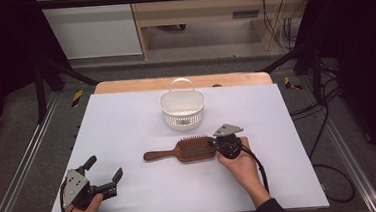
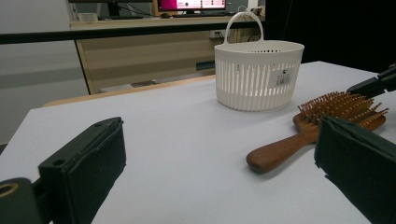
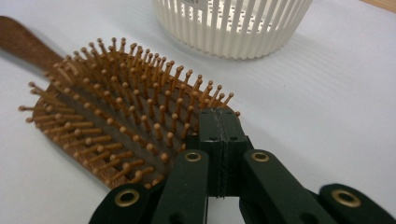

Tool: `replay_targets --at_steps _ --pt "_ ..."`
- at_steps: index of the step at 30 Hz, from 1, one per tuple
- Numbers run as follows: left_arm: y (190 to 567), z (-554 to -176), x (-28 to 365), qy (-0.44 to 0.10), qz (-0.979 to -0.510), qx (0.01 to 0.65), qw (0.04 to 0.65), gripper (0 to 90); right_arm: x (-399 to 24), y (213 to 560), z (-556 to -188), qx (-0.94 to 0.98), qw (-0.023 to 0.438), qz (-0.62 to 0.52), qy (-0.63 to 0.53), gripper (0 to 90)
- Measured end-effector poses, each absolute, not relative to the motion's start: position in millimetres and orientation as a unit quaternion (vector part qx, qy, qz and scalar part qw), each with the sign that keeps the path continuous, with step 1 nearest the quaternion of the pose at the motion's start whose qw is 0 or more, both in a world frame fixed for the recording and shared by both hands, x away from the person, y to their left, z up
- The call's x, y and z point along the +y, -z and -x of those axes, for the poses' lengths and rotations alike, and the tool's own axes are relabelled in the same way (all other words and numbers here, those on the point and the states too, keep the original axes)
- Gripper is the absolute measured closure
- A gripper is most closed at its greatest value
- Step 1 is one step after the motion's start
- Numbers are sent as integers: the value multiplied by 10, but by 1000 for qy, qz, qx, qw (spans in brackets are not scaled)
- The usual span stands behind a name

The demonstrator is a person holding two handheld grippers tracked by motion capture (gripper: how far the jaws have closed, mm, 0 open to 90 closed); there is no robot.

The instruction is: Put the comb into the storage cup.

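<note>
While the left gripper (image 1: 103,178) rests with jaws spread wide at the table's (image 1: 128,140) near-left corner, the right gripper (image 1: 214,143), clenched with nothing between its pads, touches the wooden hairbrush's (image 1: 186,150) right end, near the white basket (image 1: 182,108).

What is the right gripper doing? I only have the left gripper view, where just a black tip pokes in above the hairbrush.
Observer: The right gripper has its jaws shut, pads together with nothing between them, tip at the rounded end of the hairbrush head.
Operator: Is anything in the basket?
Observer: In the high view, the white basket looks empty.
Operator: Where does the left gripper sit on the table?
Observer: The left gripper is open near the front left corner of the table, apart from the hairbrush.
</note>
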State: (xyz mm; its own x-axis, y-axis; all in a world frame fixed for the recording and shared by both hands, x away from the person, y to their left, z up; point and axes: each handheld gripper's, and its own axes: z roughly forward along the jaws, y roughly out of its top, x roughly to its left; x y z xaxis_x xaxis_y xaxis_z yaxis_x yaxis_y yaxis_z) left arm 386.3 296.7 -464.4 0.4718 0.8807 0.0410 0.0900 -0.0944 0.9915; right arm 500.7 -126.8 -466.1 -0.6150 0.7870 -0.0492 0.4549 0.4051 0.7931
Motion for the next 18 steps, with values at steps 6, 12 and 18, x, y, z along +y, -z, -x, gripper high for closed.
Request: replay_targets --at_steps 6,12,18 --pt "4644 -3862 2963 -352 -651 373 559 22 -1146 4657 -5115 816 211 -374 -387 900" --pt "4644 -3861 2956 -351 -653 371 560 23 -931 4663 -5153 823 205 -356 -392 900" --pt "4641 -3859 2947 -350 -654 369 560 22 -710 4659 -5138 833 198 -335 -392 900"
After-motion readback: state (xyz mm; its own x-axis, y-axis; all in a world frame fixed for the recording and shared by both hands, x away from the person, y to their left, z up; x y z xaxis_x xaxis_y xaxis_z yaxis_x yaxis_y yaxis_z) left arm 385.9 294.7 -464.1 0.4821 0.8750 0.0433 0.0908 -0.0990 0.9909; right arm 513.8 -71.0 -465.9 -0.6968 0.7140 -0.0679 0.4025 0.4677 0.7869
